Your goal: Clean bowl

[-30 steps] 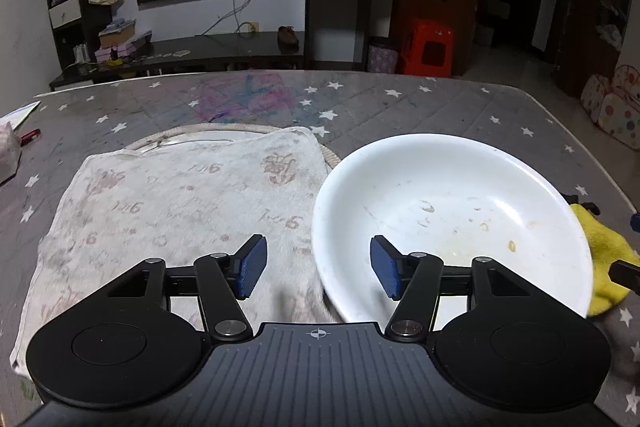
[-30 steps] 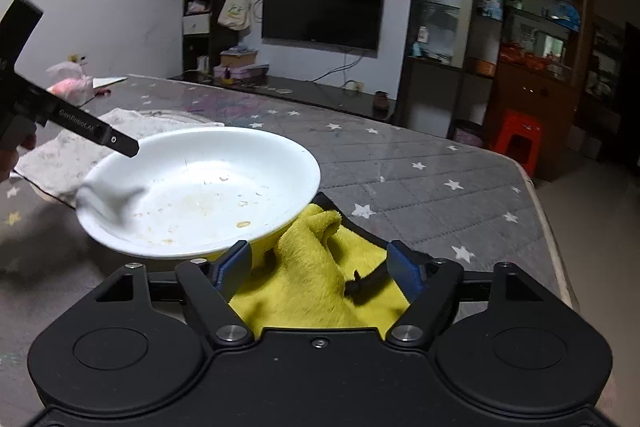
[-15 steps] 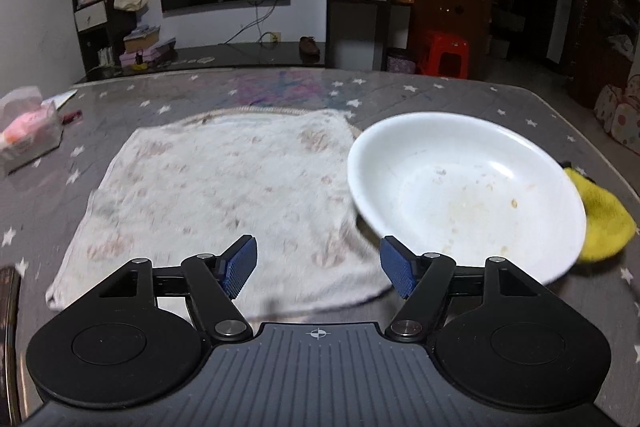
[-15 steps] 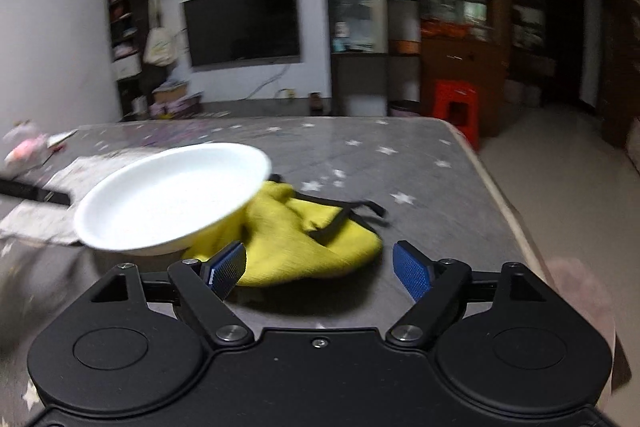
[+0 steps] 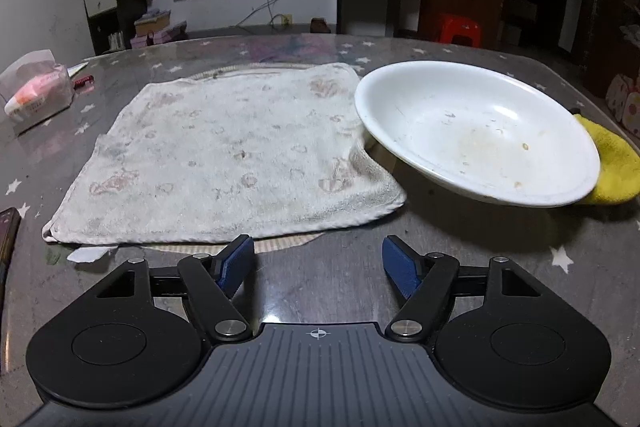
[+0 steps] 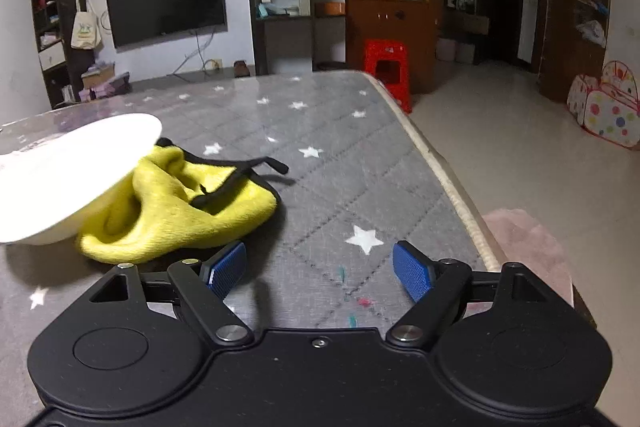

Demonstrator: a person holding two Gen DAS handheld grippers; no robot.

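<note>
Left wrist | one bowl [image 5: 476, 131] | one yellow cloth [image 5: 616, 163] | one towel [image 5: 228, 151] | both grippers' jaws spread, empty

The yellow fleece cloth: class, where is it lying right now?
In the right wrist view the yellow fleece cloth lies on the star-patterned grey table, left of centre, tucked under the tilted white round bowl whose rim rests on it.

I am not reading any clear text in either view. The pink packet [image 5: 38, 95] at the left edge is carrying some print, but it is too blurred for me.
</note>
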